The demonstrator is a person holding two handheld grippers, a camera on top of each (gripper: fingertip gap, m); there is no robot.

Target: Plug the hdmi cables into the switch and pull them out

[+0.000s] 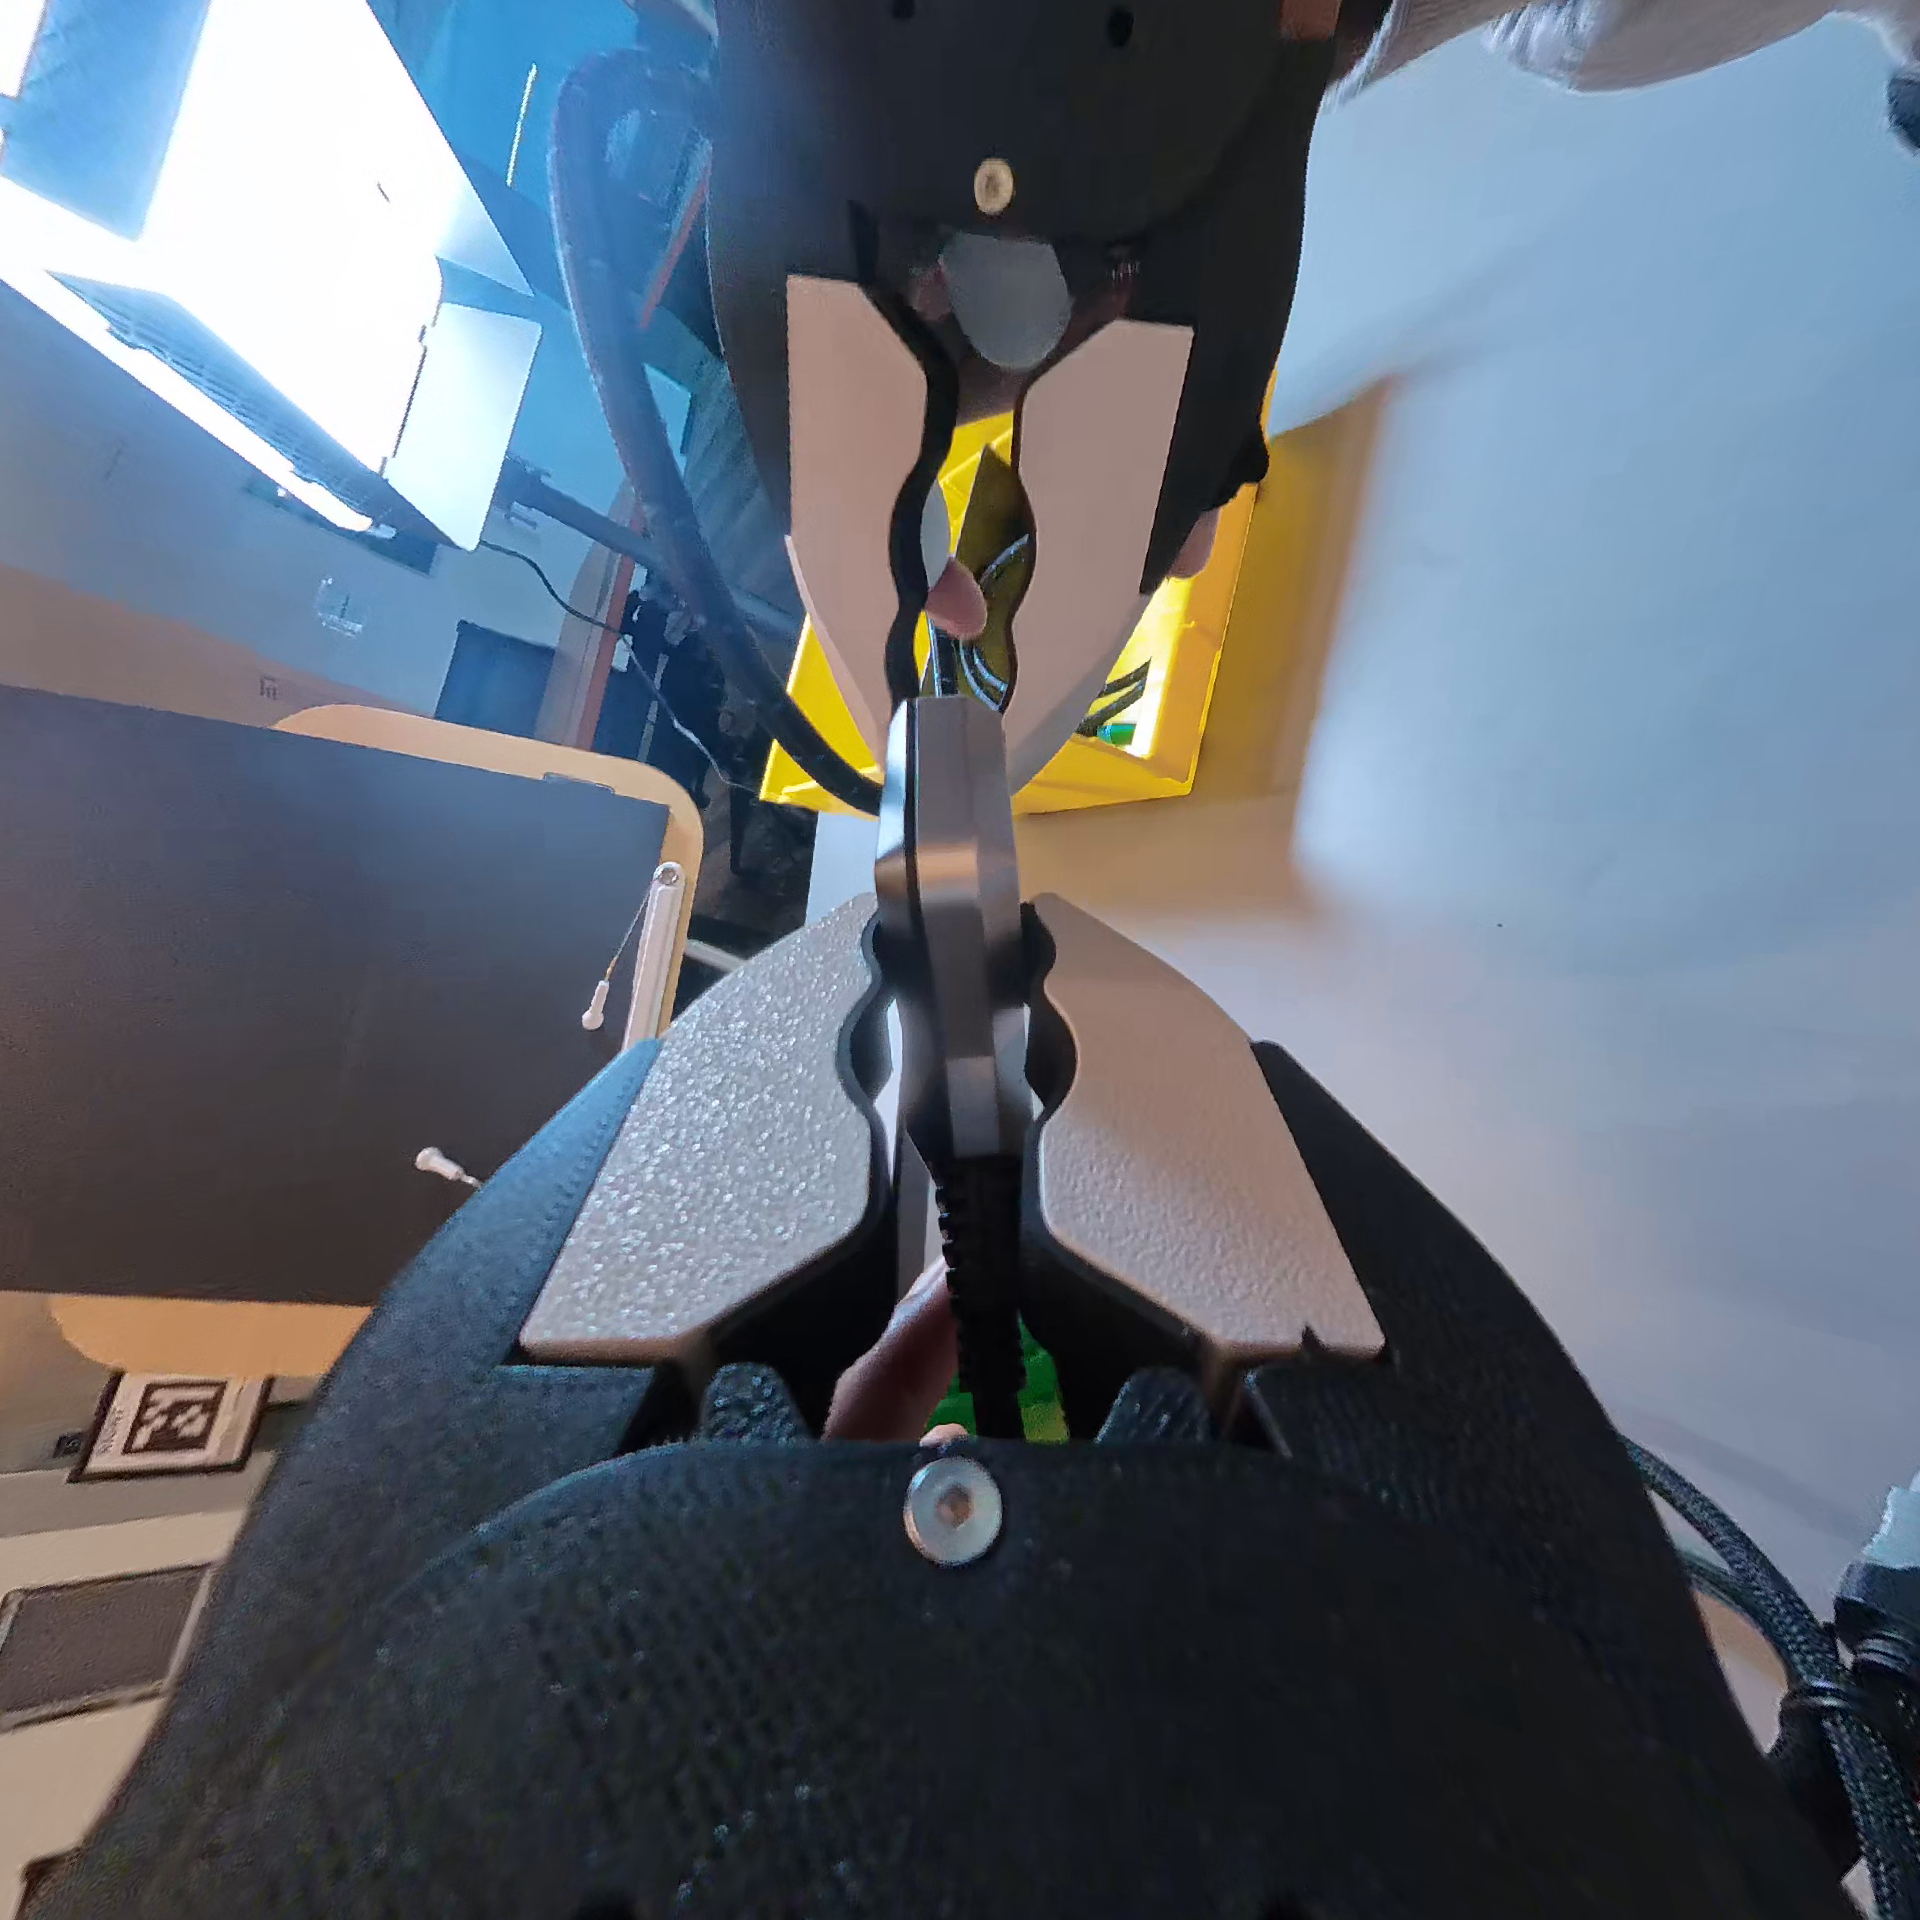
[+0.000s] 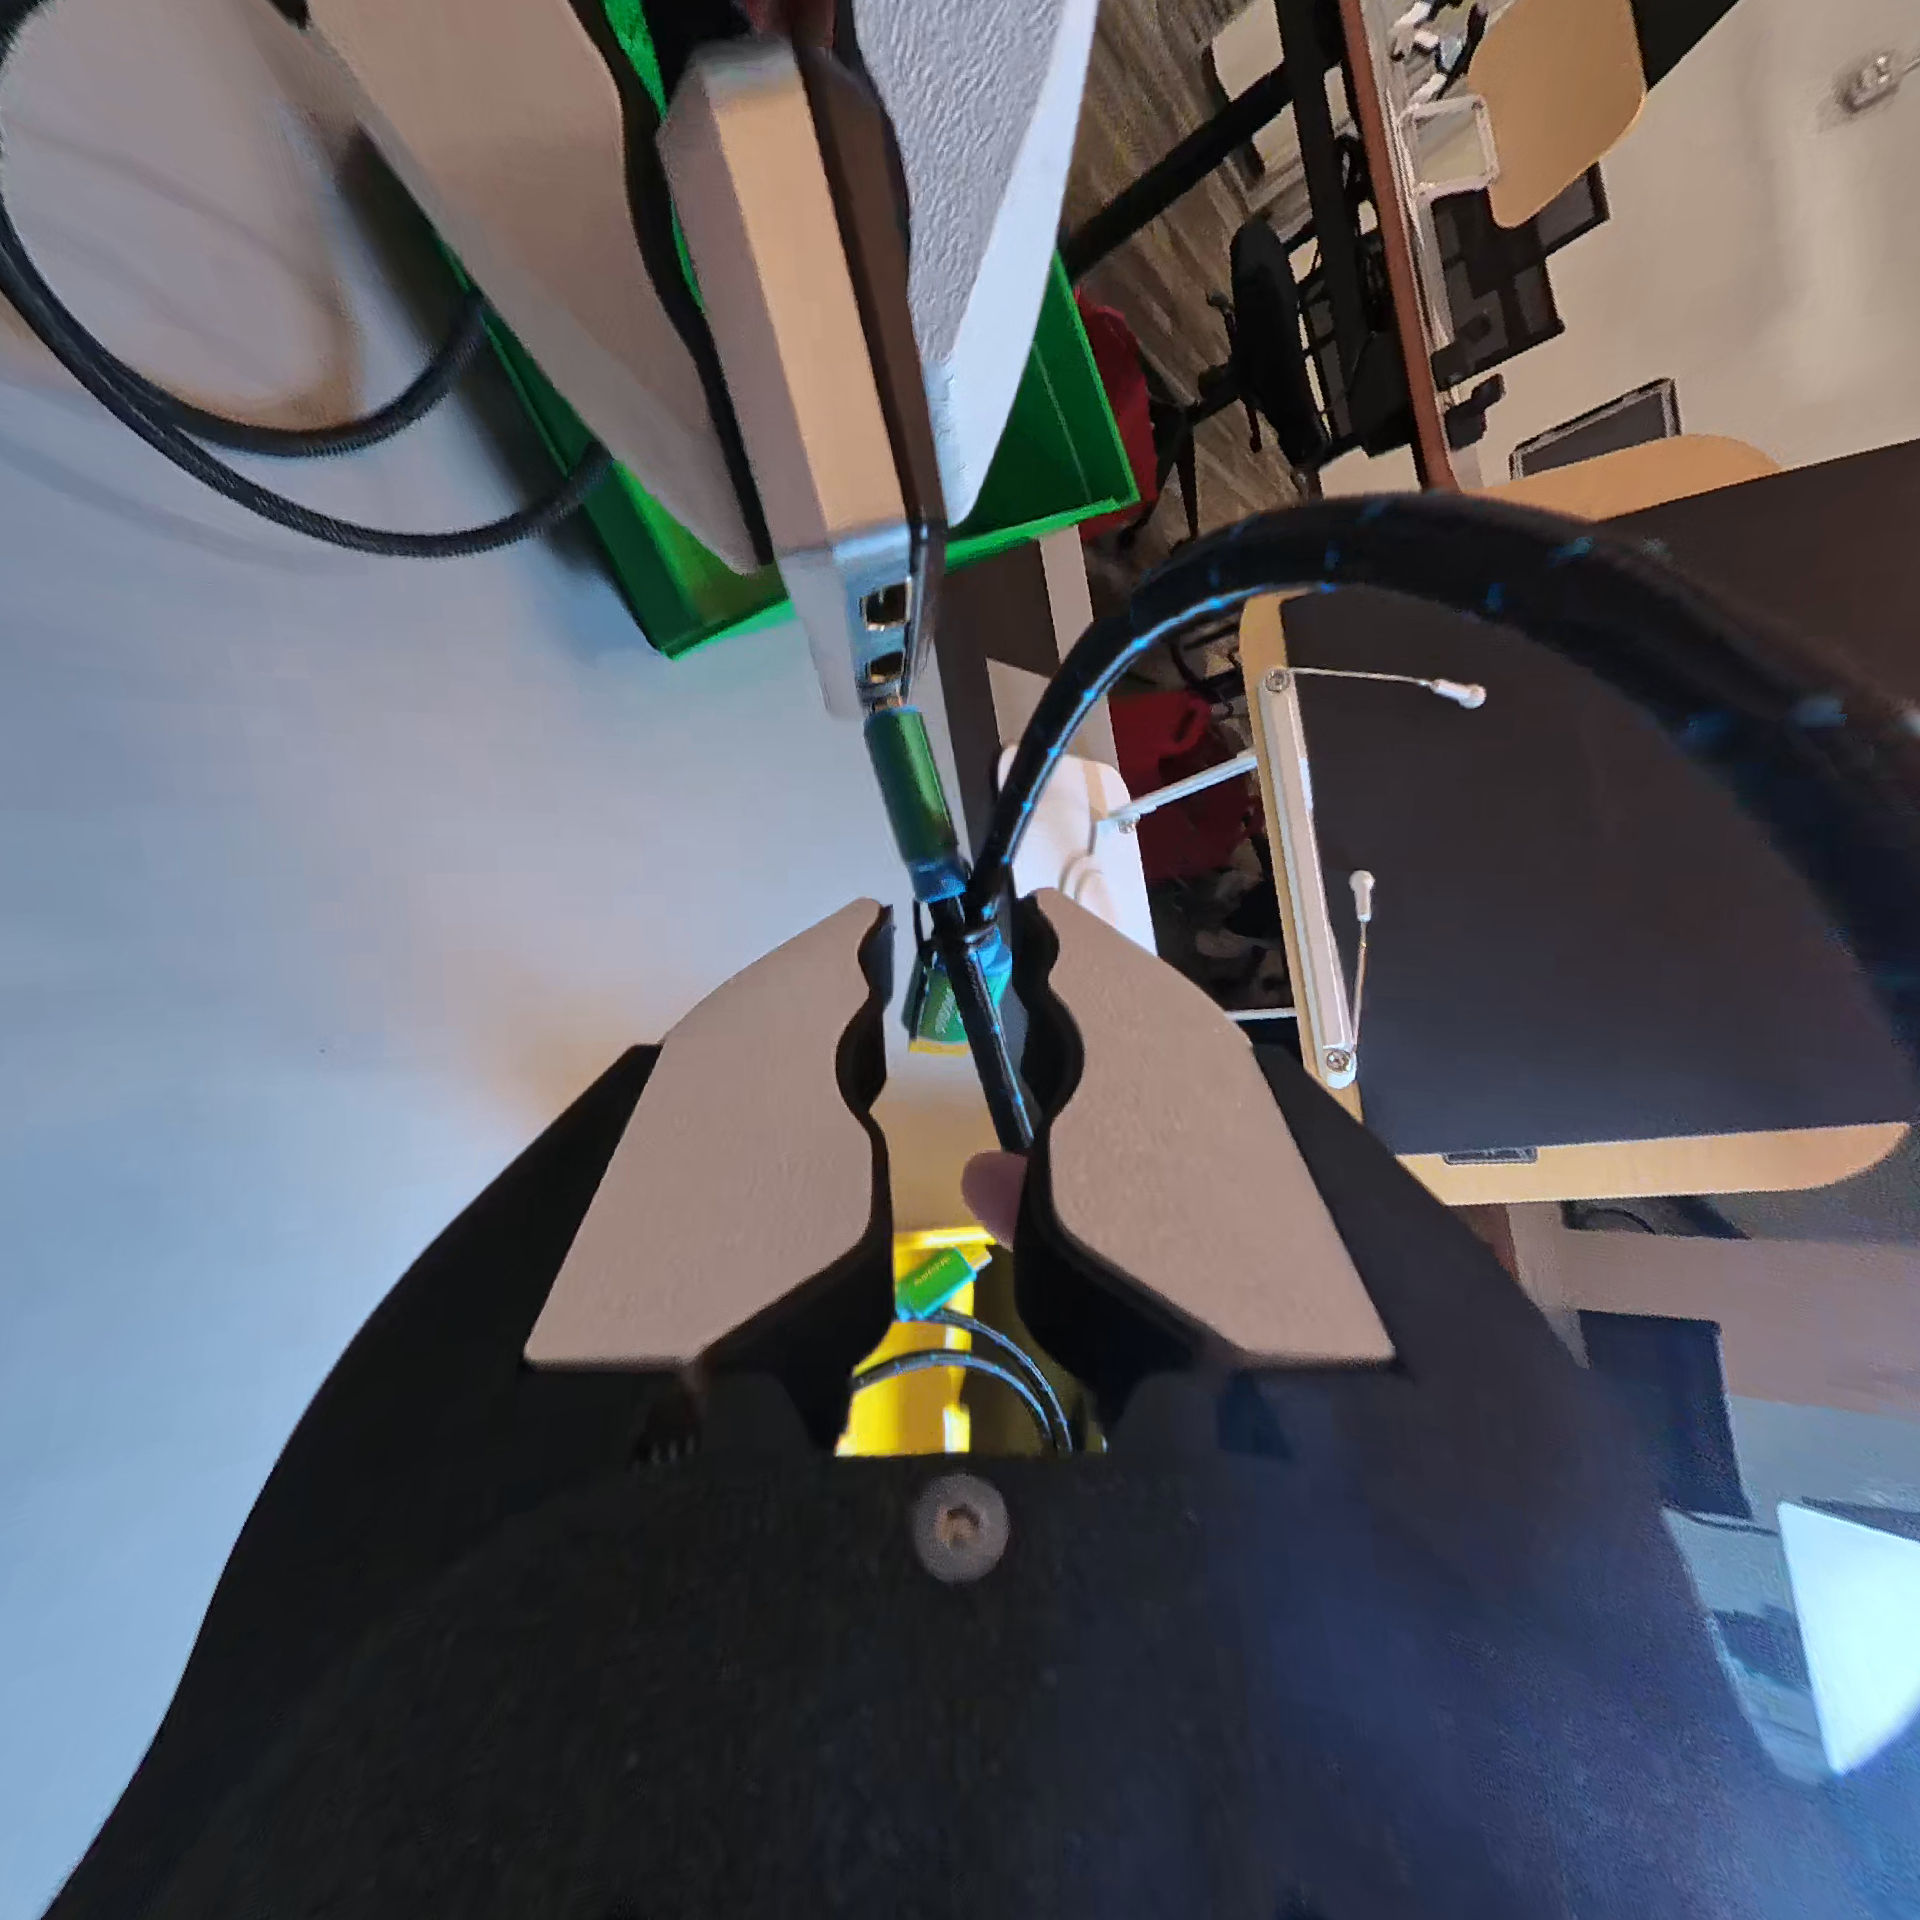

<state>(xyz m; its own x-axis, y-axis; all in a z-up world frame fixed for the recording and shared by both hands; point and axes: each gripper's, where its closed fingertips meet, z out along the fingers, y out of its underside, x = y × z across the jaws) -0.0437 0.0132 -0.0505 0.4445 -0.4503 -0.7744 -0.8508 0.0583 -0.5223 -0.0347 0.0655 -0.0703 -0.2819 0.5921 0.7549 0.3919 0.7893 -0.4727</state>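
A: Item one, left gripper [image 1: 956,935]?
B: Pointing forward, fingers pinching the flat silver metal HDMI switch box [image 1: 948,894] edge-on, its black braided lead [image 1: 982,1299] trailing back between them.

A: Item two, right gripper [image 2: 961,925]?
B: Facing the left one, tips nearly touching. Jaws standing slightly spread around the black cable with blue flecks [image 2: 997,1039] of a green metal HDMI plug [image 2: 914,800]; whether they are actually squeezing it, I cannot tell.

A: Plug's position?
B: Sitting at the switch's end face, below two free ports, apparently inserted.

A: Anything exclusive to one view?
B: Right view is showing the ports and a green plastic bin [image 2: 1049,457]; left view is showing a yellow plastic bin [image 1: 1195,686] on the white table [image 1: 1558,935].
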